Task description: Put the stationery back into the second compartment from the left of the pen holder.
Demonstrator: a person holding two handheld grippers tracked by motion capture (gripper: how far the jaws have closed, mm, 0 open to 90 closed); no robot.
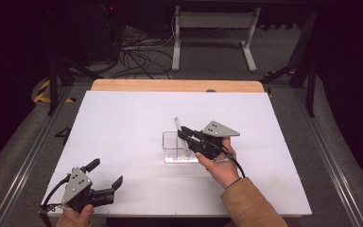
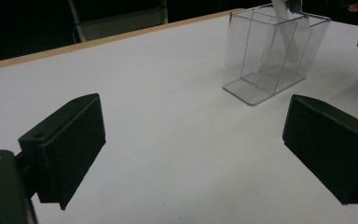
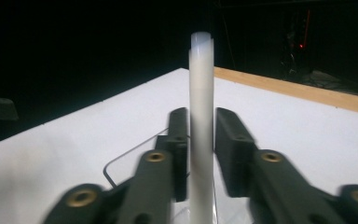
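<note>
The right gripper (image 1: 185, 134) is over the clear plastic holder (image 1: 172, 142), which stands near the middle of the white table (image 1: 123, 123). Between its 2 black jaws is a white pen (image 1: 176, 124), upright and a little tilted, with its lower end inside the holder and its top sticking out above the rim. In the right gripper view the pen (image 3: 201, 116) runs straight up between the jaws; a narrow gap shows on the right side between the pen and the pad, so the jaws sit loosely around it rather than pinching it.

The left gripper (image 1: 108, 174) is at the near left corner of the table, well apart from the holder, with a hand under it at the near edge. Its 2 jaws are spread wide with nothing between them; in the left gripper view the black pads (image 2: 70, 140) stand far apart over bare table.

In that same view the holder (image 2: 272, 51) shows 2 compartments divided by a clear wall, and the pen (image 2: 294, 44) leans in the right one. A strip of wood (image 1: 177, 85) runs along the far edge of the table.
</note>
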